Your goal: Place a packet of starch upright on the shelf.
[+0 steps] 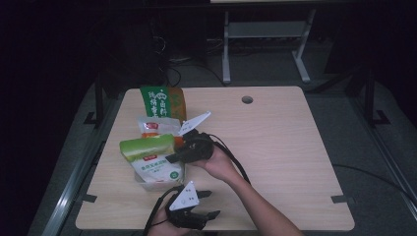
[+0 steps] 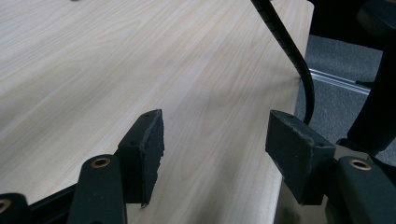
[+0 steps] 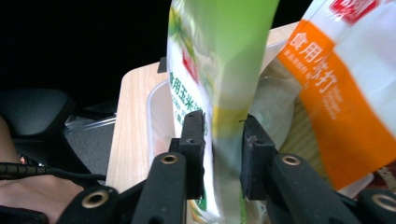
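Right tongs (image 3: 223, 154) narrow around green pouch (image 3: 219, 70), contact unclear, pouch bottom cut off, left tongs (image 2: 215, 154) wide, empty.

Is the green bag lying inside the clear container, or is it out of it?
Partly in. The green bag stands between the right gripper jaws, its lower part inside the clear container.

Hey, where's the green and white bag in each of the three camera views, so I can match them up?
High view: the green and white bag lies left of centre, in the clear bin.
Left gripper view: bare wooden table between open jaws, no bag.
Right gripper view: bag centre, between the jaws.
Shared landmark: the wooden table.
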`<state>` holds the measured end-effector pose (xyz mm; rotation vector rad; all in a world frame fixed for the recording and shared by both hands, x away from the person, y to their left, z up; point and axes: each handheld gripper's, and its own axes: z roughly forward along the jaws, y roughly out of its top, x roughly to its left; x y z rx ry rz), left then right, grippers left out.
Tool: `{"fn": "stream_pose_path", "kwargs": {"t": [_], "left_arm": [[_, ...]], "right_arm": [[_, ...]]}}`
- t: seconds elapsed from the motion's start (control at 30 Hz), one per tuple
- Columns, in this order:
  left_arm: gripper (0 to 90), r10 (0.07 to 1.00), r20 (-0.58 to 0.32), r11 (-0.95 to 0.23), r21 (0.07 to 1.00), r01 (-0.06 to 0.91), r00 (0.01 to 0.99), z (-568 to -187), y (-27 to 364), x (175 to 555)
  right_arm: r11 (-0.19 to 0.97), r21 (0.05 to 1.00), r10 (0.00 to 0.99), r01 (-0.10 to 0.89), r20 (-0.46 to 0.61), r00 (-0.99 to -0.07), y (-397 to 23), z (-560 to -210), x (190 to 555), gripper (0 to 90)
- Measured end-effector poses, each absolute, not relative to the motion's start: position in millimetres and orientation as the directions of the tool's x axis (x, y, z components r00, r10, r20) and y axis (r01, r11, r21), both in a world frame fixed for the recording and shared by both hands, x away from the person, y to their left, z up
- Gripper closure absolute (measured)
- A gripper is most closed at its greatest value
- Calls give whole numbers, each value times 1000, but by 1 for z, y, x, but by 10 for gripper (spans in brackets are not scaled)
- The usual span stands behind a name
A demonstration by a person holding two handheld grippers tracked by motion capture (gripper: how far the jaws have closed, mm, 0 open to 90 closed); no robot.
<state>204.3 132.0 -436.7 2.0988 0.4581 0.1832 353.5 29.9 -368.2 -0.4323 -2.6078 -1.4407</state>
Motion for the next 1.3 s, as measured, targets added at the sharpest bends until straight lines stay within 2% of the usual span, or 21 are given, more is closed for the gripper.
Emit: {"fn": "stream_pose_path", "kwargs": {"t": [0.2, 0.37, 0.43, 0.47, 0.53, 0.93, 1.03, 1.3], "left_arm": [[371, 397, -43, -479, 842, 247, 917, -436, 133, 206], [370, 399, -42, -480, 841, 248, 916, -437, 132, 206], [370, 399, -42, -483, 839, 249, 916, -437, 132, 206], [369, 400, -49, -486, 835, 257, 915, -436, 133, 207], [362, 403, -50, -483, 836, 259, 914, -436, 134, 208], [325, 426, -51, -468, 842, 268, 903, -434, 135, 213], [324, 431, -46, -468, 842, 267, 901, -432, 137, 216], [326, 438, -56, -458, 845, 276, 897, -433, 137, 219]], "right_arm": [[527, 794, 199, 302, 230, -953, 27, -371, 354, 815], [530, 791, 202, 306, 232, -951, 24, -372, 355, 807], [526, 793, 201, 307, 235, -951, 23, -372, 355, 773], [518, 796, 201, 313, 242, -949, 22, -372, 356, 725], [496, 798, 192, 341, 283, -940, 19, -372, 358, 708], [496, 796, 240, 347, 259, -936, -8, -362, 361, 588], [480, 797, 266, 366, 265, -927, -25, -360, 362, 538], [472, 786, 328, 399, 264, -907, -60, -361, 365, 496]]}}
